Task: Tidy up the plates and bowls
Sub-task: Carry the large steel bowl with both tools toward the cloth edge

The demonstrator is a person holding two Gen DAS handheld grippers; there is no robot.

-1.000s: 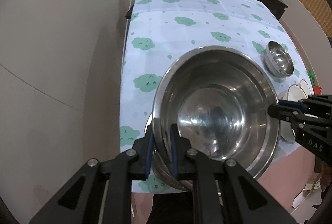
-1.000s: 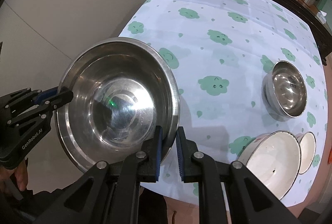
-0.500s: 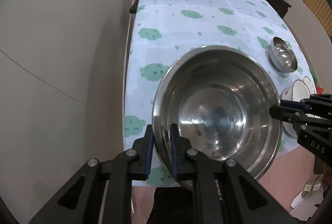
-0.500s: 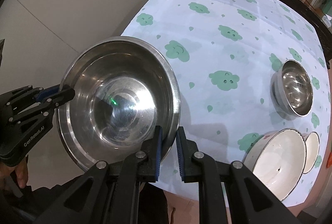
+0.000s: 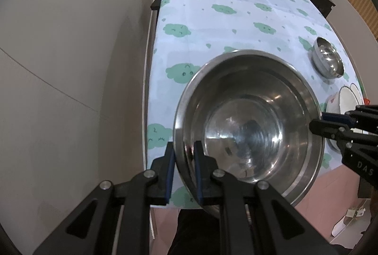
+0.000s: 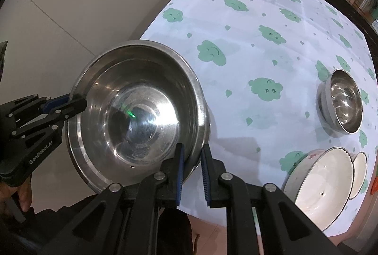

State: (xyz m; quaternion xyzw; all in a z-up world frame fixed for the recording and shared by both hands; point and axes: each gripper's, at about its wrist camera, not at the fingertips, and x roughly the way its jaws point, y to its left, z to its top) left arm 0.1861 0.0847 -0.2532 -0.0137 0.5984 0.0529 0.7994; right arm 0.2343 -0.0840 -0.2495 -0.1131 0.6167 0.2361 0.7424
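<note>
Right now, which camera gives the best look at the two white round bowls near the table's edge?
The right wrist view: the larger white bowl and smaller white bowl show their whole openings side by side. In the left wrist view the white bowls are small slivers at the edge, partly hidden behind the right gripper.

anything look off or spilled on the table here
Nothing stands out: the large stainless steel bowl is empty, gripped at opposite rims by both grippers, and the small steel bowl and white enamel bowls sit upright, unspilled.

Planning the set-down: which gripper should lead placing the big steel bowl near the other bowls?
Probably right. The right gripper clamps the big steel bowl on the rim nearest the white bowl and small steel bowl; the left gripper holds the far rim.
</note>
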